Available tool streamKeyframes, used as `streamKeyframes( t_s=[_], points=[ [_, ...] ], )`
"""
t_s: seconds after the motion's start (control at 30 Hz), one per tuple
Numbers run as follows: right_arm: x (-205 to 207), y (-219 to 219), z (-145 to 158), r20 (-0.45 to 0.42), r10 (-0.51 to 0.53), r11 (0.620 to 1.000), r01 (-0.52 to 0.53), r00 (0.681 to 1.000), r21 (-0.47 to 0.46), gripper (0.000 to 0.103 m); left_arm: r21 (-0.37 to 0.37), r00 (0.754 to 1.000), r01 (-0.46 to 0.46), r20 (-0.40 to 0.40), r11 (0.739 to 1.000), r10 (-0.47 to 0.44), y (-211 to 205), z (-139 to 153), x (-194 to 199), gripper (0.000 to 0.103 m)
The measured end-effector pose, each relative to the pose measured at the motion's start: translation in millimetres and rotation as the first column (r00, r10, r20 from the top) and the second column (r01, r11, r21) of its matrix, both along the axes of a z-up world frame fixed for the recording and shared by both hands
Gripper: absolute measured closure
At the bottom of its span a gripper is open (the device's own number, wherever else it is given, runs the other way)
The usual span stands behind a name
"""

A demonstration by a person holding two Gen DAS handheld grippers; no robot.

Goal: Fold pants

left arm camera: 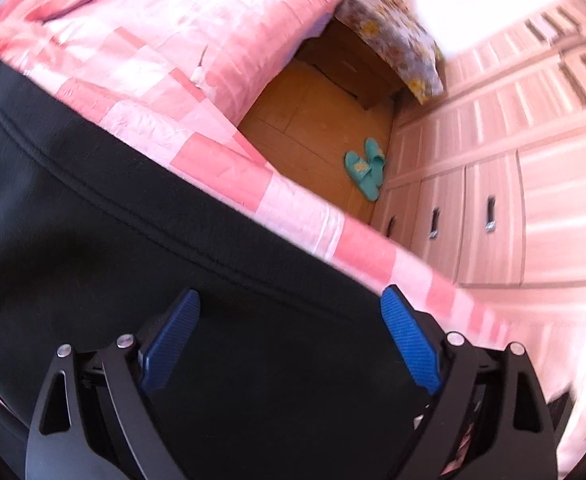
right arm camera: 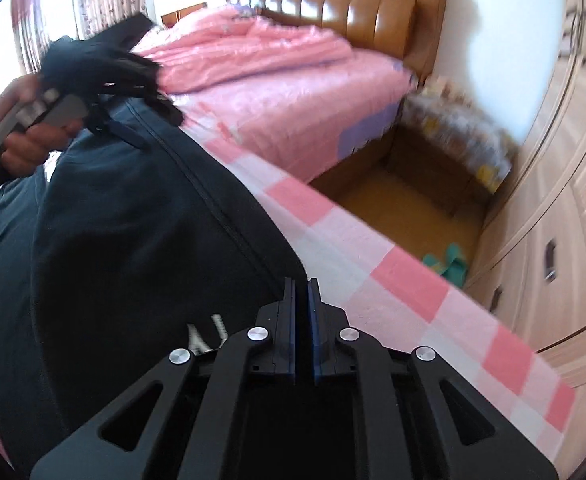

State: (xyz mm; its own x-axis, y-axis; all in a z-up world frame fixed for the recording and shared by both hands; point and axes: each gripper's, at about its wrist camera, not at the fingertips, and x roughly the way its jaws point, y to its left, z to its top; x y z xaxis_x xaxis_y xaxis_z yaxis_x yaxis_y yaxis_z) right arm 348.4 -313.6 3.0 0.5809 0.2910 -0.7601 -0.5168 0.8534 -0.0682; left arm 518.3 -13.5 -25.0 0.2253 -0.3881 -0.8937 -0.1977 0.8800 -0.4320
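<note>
Right gripper (right arm camera: 301, 292) on black pants (right arm camera: 133, 240)

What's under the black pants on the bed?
The black pants lie on a pink and white checked sheet, which shows along their edge. Whatever is directly beneath the fabric is covered.

No text, label, brand or number can be read anywhere.

A bedroom with a pink bed

I see a checked pink sheet (right arm camera: 393, 280) on the bed and a crumpled pink blanket (right arm camera: 253, 68) near the brown headboard (right arm camera: 353, 4). Green slippers (left arm camera: 367, 168) sit on the wood floor (left arm camera: 313, 120), just beside pale cupboards (left arm camera: 493, 208). A flowery cloth (left arm camera: 393, 36) hangs nearby.
</note>
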Motion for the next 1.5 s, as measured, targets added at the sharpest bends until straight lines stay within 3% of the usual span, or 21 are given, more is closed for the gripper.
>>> streamKeyframes(
  t_s=[0.1,0.23,0.3,0.37,0.43,0.5,0.57,0.7,0.8,0.87,0.93,1.03,1.07,1.1,1.17,1.23,1.37,1.43,1.47,1.5],
  points=[
    [-29,5,13,0.078,-0.008,1.000,0.009,0.997,-0.019,0.092,-0.024,0.999,-0.046,-0.006,0.999,0.046,2,1,1,0.012],
    [-85,22,34,0.190,0.026,0.999,-0.017,0.981,-0.051,0.092,0.055,0.999,-0.037,-0.009,0.998,0.037,-7,0,-6,0.018],
    [-114,36,38,0.240,0.038,0.995,-0.015,0.970,-0.094,0.092,0.083,0.999,-0.043,-0.001,0.996,0.043,-6,2,-11,0.035],
    [-131,44,39,0.268,0.024,0.994,0.006,0.963,-0.108,0.092,0.124,0.998,-0.060,0.016,0.990,0.058,3,5,-23,0.084],
    [-146,46,40,0.325,-0.023,0.989,0.069,0.945,-0.131,0.097,0.068,0.994,-0.089,0.069,0.994,0.084,20,17,-41,0.093],
    [-161,37,45,0.343,-0.078,0.990,0.115,0.936,-0.087,0.097,0.004,0.981,-0.115,0.159,0.993,0.113,38,38,-67,0.093],
    [-178,28,50,0.358,-0.134,0.988,0.155,0.924,-0.029,0.098,-0.066,0.951,-0.129,0.273,0.989,0.142,56,64,-109,0.094],
    [-213,24,48,0.311,-0.160,0.987,0.160,0.937,0.025,0.098,-0.127,0.867,-0.085,0.479,0.988,0.136,80,90,-223,0.094],
    [-236,10,42,0.209,-0.238,0.965,0.207,0.948,0.160,0.098,-0.095,0.809,-0.020,0.583,0.995,0.072,83,82,-298,0.094],
    [-247,-1,35,0.110,-0.303,0.931,0.269,0.946,0.248,0.097,-0.023,0.767,0.025,0.642,0.999,-0.004,79,60,-349,0.093],
    [-254,-10,26,0.015,-0.360,0.893,0.340,0.933,0.294,0.097,0.031,0.774,0.056,0.630,0.998,-0.063,78,29,-380,0.092],
    [-261,-19,12,-0.078,-0.414,0.863,0.419,0.907,0.284,0.097,0.036,0.834,0.084,0.544,0.996,-0.090,80,-22,-398,0.089],
    [-261,-23,7,-0.116,-0.427,0.846,0.442,0.897,0.297,0.097,0.027,0.844,0.084,0.530,0.996,-0.085,82,-30,-401,0.088],
    [-260,-29,2,-0.169,-0.433,0.824,0.465,0.885,0.323,0.097,0.015,0.843,0.087,0.532,0.996,-0.082,81,-29,-402,0.087],
    [-266,-34,-13,-0.271,-0.438,0.776,0.513,0.857,0.367,0.097,0.060,0.837,0.073,0.540,0.996,-0.094,82,-22,-400,0.078],
    [-265,-37,-20,-0.265,-0.482,0.769,0.548,0.835,0.328,0.097,0.082,0.854,0.069,0.510,0.994,-0.101,80,-29,-395,0.077],
    [-269,-29,-24,-0.287,-0.488,0.770,0.562,0.824,0.301,0.097,0.081,0.843,0.069,0.528,0.994,-0.101,81,-29,-395,0.075],
    [-263,-32,-26,-0.363,-0.438,0.722,0.563,0.822,0.402,0.097,0.114,0.837,0.079,0.532,0.990,-0.128,71,-28,-396,0.068],
    [-260,-33,-32,-0.399,-0.438,0.691,0.585,0.806,0.424,0.097,0.123,0.833,0.091,0.534,0.988,-0.144,67,-26,-394,0.059],
    [-252,-28,-43,-0.437,-0.467,0.702,0.623,0.768,0.345,0.097,0.136,0.829,0.104,0.536,0.985,-0.162,63,-26,-394,0.055]
  ],
)
